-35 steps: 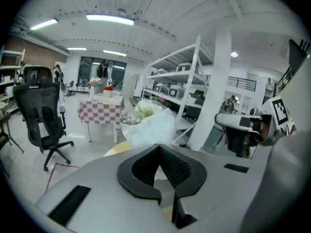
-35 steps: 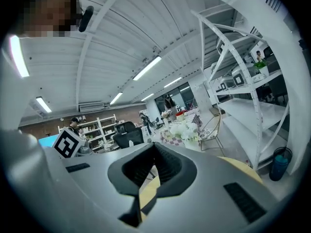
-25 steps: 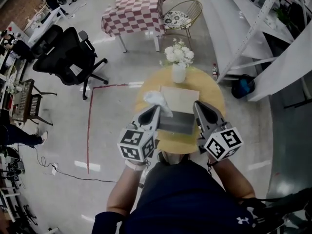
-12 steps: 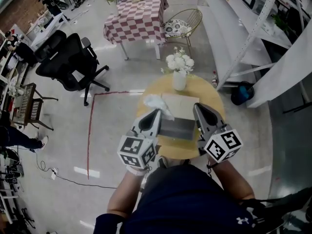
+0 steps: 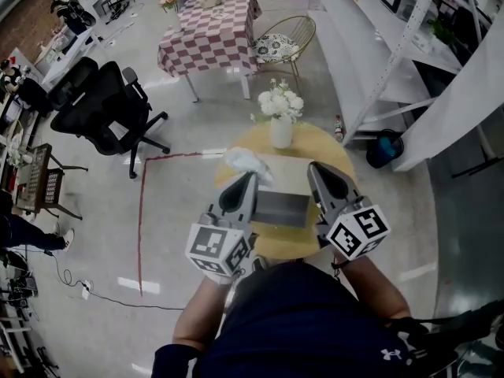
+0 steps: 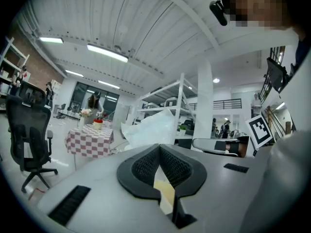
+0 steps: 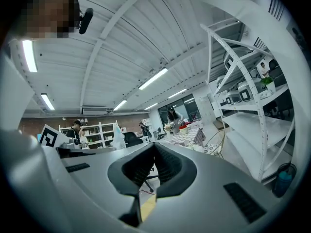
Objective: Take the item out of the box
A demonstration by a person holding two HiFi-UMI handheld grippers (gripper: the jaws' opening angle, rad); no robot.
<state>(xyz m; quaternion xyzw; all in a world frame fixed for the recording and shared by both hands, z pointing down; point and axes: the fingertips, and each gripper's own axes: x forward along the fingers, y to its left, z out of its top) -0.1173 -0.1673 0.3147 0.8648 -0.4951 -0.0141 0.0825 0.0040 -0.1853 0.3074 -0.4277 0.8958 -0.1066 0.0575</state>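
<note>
An open grey box [image 5: 282, 208] with a pale lid [image 5: 293, 170] lies on a round yellow table [image 5: 340, 162]. My left gripper [image 5: 251, 177] hangs over the box's left edge, shut on a crumpled white plastic bag [image 5: 246, 161]. In the left gripper view the white bag [image 6: 151, 128] rises just beyond the closed jaw tips of the left gripper [image 6: 159, 147]. My right gripper [image 5: 313, 168] is held over the box's right edge. Seen from the right gripper view, the right gripper [image 7: 154, 145] has its jaws together with nothing between them. Both grippers are tilted upward.
A white vase of flowers [image 5: 279, 121] stands at the table's far edge. Beyond are a checkered table [image 5: 206, 30], a gold wire chair [image 5: 285, 36], a black office chair [image 5: 102, 105] at left and white shelving [image 5: 394, 46] at right. Red tape [image 5: 142, 211] marks the floor.
The head view has shifted a little, so table and room sit slightly higher. Both grippers stay either side of the box, and the white bag stays at the left gripper's tip.
</note>
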